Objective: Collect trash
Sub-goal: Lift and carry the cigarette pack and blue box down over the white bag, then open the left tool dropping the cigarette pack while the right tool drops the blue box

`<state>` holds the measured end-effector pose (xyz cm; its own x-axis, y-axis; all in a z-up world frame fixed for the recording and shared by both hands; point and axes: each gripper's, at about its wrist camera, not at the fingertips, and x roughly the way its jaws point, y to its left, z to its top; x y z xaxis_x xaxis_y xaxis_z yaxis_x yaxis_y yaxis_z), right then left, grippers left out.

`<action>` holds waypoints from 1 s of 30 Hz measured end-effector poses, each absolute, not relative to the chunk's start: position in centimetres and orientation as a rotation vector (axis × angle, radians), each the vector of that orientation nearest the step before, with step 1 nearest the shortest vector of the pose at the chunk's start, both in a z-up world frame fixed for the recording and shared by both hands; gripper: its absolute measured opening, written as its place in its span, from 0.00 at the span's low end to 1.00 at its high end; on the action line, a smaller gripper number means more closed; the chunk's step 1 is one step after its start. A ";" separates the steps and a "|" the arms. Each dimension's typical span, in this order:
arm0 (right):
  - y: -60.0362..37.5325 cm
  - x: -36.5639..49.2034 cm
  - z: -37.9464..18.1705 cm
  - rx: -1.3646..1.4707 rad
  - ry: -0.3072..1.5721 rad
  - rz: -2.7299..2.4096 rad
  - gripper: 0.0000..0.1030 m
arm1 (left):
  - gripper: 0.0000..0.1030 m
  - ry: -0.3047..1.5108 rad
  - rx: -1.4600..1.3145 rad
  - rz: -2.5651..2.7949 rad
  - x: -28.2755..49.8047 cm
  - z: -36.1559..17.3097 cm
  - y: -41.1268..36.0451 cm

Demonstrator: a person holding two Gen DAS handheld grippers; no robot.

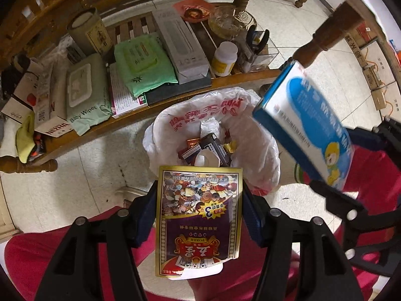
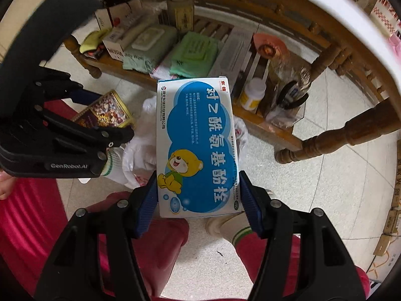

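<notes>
My left gripper [image 1: 199, 200] is shut on a gold-edged playing-card box [image 1: 199, 215], held just in front of and above a trash bin lined with a white plastic bag [image 1: 260, 148]. The bin holds several small packs and scraps [image 1: 205, 150]. My right gripper [image 2: 198, 193] is shut on a blue-and-white medicine box with a yellow bear [image 2: 198, 145]. That medicine box [image 1: 308, 128] shows in the left wrist view, to the right of the bin. The card box [image 2: 105, 111] and the left gripper [image 2: 120, 135] show at the left of the right wrist view.
A low wooden shelf [image 1: 140, 115] behind the bin carries wipes packs [image 1: 86, 92], a green pack [image 1: 142, 65], a white box [image 1: 180, 45], a pill bottle [image 1: 224, 59] and a tin [image 1: 89, 31]. Wooden table legs [image 2: 338, 138] stand right. The person's red trousers [image 1: 37, 258] are below.
</notes>
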<state>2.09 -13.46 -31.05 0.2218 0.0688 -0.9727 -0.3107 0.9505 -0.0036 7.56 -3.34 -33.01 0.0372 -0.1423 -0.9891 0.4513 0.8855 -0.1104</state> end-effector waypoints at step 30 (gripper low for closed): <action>-14.1 6.8 -44.0 -0.032 1.558 0.240 0.59 | 0.57 1.656 0.106 -0.419 11.6 -44.5 -4.1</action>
